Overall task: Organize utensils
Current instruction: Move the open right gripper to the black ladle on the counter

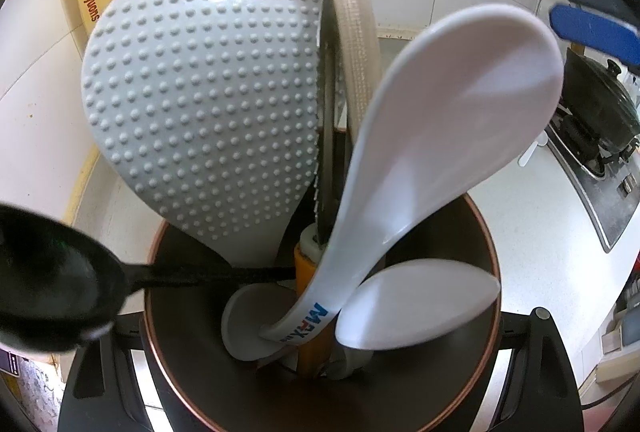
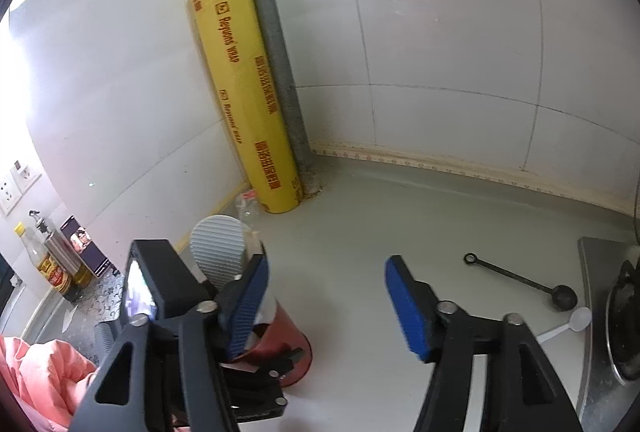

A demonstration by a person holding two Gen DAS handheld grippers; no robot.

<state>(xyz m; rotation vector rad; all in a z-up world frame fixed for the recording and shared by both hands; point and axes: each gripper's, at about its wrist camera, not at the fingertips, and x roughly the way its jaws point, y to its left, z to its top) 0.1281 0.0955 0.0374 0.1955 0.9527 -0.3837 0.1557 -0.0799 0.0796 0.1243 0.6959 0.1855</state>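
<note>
In the left wrist view a round brown utensil holder (image 1: 486, 248) fills the frame, with my left gripper's arms on either side of it. It holds a grey dimpled rice paddle (image 1: 204, 91), a white spoon (image 1: 440, 119), a second white spoon (image 1: 416, 304), a black spoon (image 1: 52, 272) and wrapped chopsticks (image 1: 356, 43). In the right wrist view my right gripper (image 2: 324, 308) is open and empty above the counter. The red holder (image 2: 286, 340) stands at its left. A black spoon (image 2: 520, 284) and a small white spoon (image 2: 568, 326) lie on the counter to the right.
A yellow roll of wrap (image 2: 244, 87) stands in the tiled corner beside a grey pipe (image 2: 276, 43). A stove with a black pot (image 1: 596, 99) is at the right. Oil bottles (image 2: 52, 268) stand at the far left.
</note>
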